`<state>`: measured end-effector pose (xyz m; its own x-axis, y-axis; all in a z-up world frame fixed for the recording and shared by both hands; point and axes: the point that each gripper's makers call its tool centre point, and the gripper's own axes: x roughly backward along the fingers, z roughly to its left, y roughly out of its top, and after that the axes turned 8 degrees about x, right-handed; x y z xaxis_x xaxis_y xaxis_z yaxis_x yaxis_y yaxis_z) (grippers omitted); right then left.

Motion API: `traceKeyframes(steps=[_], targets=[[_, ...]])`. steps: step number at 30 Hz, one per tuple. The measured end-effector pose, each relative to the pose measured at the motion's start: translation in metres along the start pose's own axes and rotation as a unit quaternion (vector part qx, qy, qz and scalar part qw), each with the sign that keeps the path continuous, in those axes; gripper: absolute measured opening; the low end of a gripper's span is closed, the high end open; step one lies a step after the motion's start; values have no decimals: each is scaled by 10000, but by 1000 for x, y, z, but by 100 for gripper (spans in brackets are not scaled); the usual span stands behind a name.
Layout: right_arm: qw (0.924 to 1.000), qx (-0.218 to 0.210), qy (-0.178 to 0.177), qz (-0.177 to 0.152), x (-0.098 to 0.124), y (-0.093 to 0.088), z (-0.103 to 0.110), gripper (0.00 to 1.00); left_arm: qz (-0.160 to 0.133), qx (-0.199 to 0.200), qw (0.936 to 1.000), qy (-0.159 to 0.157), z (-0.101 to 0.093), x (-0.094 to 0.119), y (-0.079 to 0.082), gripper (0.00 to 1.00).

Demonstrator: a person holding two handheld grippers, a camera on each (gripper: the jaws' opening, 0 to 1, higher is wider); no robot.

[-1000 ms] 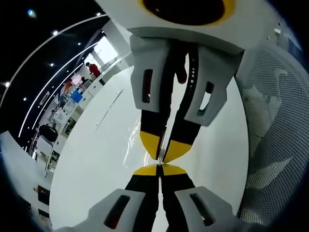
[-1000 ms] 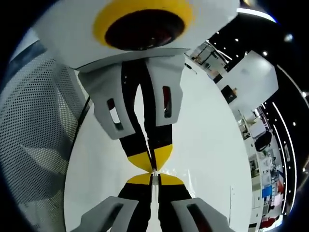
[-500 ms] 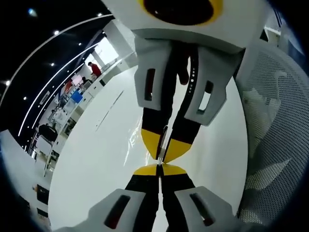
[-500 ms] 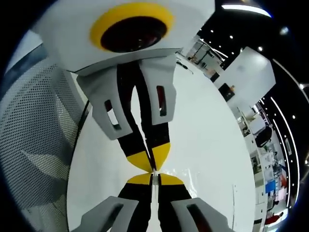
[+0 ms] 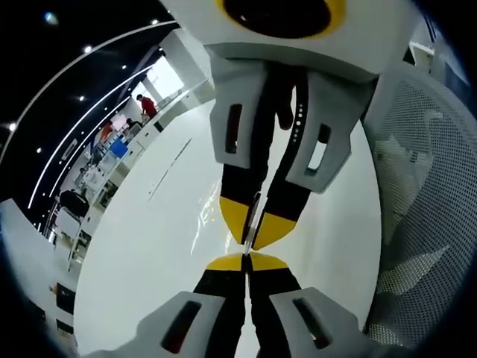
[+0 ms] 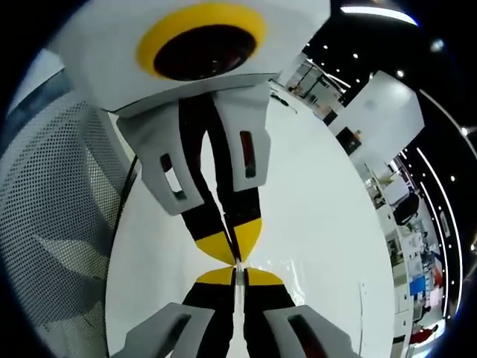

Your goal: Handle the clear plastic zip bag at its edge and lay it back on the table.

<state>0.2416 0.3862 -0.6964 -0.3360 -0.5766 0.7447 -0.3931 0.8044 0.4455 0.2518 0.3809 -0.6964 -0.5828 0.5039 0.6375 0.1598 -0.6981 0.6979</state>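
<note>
The clear zip bag (image 5: 206, 218) shows as faint glints and creases over the white table (image 5: 141, 253); its thin edge runs between the meeting jaw tips. My left gripper (image 5: 246, 262) rises from the bottom of the left gripper view, shut on that edge. The right gripper (image 5: 253, 226) reaches down from the top, tip to tip with it, also shut on the strip. In the right gripper view, my right gripper (image 6: 237, 277) is shut on the bag (image 6: 298, 262), and the left gripper (image 6: 232, 245) faces it from above.
A white mesh chair back (image 5: 421, 194) stands close beside the table (image 6: 320, 194), and it appears again as mesh (image 6: 52, 216) in the right gripper view. Rows of office desks (image 5: 104, 153) and a person in red (image 5: 147, 109) lie far behind.
Both views have shifted slightly with the hands. The two grippers stay shut and tip to tip on the bag's edge.
</note>
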Motion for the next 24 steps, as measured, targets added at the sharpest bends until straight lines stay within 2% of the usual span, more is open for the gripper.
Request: traceKeyframes(steps=[10,24], targets=[[10000,-41,-18,45,1,-2,0,0,16,3,10000,-20,-1,0,1,0],[9999,-129,-32,89,2,-10,-1,0,84,4,10000,-29,2,0,-5,0]])
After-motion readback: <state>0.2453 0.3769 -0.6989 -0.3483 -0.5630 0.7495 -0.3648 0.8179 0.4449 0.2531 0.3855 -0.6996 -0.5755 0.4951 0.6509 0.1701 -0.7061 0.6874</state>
